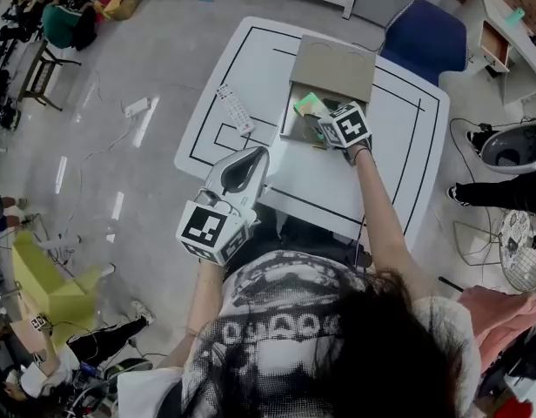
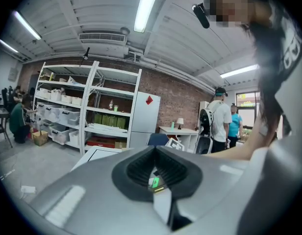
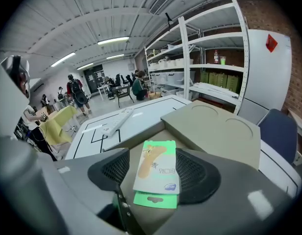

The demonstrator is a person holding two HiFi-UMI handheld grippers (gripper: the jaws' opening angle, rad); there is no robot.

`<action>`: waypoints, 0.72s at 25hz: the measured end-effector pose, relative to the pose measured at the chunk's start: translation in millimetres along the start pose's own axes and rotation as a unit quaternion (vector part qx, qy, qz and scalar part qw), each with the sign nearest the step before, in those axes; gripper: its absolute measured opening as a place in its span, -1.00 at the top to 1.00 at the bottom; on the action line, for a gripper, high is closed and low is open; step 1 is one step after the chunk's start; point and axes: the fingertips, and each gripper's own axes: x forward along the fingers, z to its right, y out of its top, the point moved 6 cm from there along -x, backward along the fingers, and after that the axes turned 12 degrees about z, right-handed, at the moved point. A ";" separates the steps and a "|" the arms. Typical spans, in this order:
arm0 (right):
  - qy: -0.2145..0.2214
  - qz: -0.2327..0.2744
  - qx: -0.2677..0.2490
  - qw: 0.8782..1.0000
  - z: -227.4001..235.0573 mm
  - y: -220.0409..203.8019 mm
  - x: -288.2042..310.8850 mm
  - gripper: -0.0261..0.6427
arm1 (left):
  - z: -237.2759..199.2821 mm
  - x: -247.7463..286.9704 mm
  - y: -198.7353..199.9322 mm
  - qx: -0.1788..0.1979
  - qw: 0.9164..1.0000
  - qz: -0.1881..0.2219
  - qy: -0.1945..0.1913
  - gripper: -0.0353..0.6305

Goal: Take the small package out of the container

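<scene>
The small package (image 1: pixel 310 104) is green and white and lies flat inside the open cardboard container (image 1: pixel 290 122) at the far middle of the table. The container's lid (image 1: pixel 333 66) is folded back behind it. My right gripper (image 1: pixel 320 122) reaches down into the container. In the right gripper view the package (image 3: pixel 157 166) lies on the container floor (image 3: pixel 133 156) between the two dark pads (image 3: pixel 197 176) of the right gripper (image 3: pixel 154 176); the jaws stand apart, not pressing on it. My left gripper (image 1: pixel 251 159) hovers near the table's front edge, shut and empty (image 2: pixel 156 173).
A white power strip (image 1: pixel 236 109) lies on the white table (image 1: pixel 398 146) left of the container. A blue chair (image 1: pixel 422 33) stands behind the table. Shelving (image 3: pixel 210 62) and people are farther off in the room.
</scene>
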 end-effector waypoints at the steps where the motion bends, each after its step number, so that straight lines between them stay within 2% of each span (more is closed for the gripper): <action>1: 0.001 -0.007 -0.002 1.000 0.8 -1.0 3.8 0.05 | -2.2 1.4 0.1 0.000 1.000 -0.001 -0.002 0.89; 5: -0.001 -0.046 -0.014 0.999 2.7 -9.1 21.7 -0.07 | -13.9 5.6 1.3 -0.003 1.000 -0.007 -0.011 0.89; 10: -0.024 -0.089 -0.018 0.996 6.1 -21.0 40.9 -0.11 | -32.2 6.8 1.7 -0.004 1.000 -0.016 -0.021 0.89; 14: -0.048 -0.088 -0.002 0.995 6.2 -25.5 47.9 -0.13 | -50.3 4.1 2.0 -0.008 0.999 -0.021 -0.024 0.89; 18: -0.052 -0.087 -0.006 0.995 5.1 -24.8 48.7 -0.14 | -66.5 1.1 1.0 -0.012 0.999 -0.026 -0.031 0.89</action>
